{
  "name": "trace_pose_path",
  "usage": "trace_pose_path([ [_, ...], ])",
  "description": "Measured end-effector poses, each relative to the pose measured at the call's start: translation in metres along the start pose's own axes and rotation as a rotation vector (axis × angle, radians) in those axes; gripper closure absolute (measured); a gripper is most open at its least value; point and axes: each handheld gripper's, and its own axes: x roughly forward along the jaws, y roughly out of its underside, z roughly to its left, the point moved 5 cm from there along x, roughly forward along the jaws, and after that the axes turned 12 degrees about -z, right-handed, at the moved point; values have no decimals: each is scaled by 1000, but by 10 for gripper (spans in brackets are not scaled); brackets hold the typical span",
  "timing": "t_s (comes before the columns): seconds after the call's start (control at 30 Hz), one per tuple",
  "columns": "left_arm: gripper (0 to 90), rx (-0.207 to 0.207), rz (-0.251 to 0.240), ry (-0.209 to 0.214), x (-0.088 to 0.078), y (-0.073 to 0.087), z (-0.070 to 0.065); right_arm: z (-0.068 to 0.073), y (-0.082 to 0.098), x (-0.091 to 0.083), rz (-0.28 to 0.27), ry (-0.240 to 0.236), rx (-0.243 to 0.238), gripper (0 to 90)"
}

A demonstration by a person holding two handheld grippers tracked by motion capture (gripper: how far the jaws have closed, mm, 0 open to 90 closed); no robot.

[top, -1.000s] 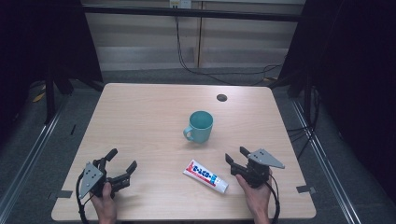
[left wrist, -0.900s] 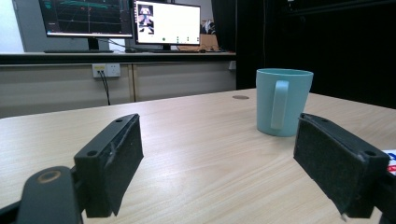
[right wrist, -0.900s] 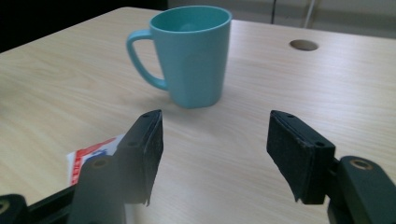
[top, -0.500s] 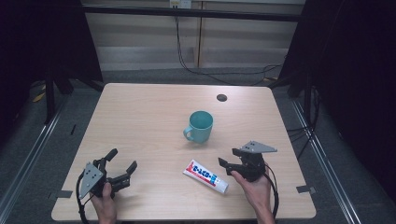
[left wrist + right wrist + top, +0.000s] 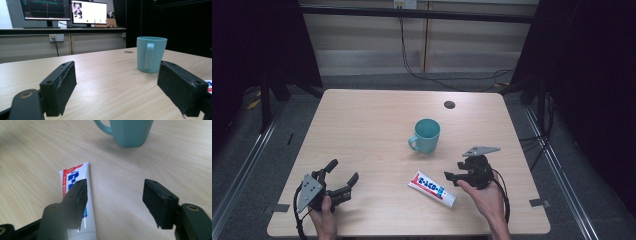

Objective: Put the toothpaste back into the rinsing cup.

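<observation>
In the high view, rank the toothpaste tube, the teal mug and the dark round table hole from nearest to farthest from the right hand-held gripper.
From the right hand-held gripper:
1. Toothpaste tube: lying flat just to its left, near the front edge.
2. Teal mug: upright, farther back and left.
3. Dark round table hole: near the table's far edge.

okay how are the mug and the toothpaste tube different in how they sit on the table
The mug stands upright with its mouth facing up; the toothpaste tube lies flat on its side. The mug is plain teal, while the tube is white with red and blue print. The tube lies right by the right gripper; the mug stands farther back. Both rest on the wooden table, and nothing grips either.
</observation>
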Motion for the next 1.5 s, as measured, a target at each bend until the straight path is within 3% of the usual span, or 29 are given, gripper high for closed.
trace_pose_path([
  [0.27, 155, -1, 0, 0, 0, 0, 0, 5, -6, 3, 75, -57, -9, 359],
  [0.7, 155, -2, 1, 1, 0, 0, 0, 12, -11, 14, 215, -69, -36, 346],
  [1.13, 155, 2, 2, 1, 0, 0, 0, 23, -18, 29, 278, -114, -69, 298],
  [1.23, 155, 4, 1, -2, 0, 0, 0, 27, -18, 32, 299, -126, -80, 318],
  [1.33, 155, 1, 0, 0, 0, 0, 0, 29, -18, 34, 313, -118, -53, 324],
  [1.5, 155, 4, 1, -2, 0, 0, 0, 30, -17, 39, 340, -124, -68, 355],
])
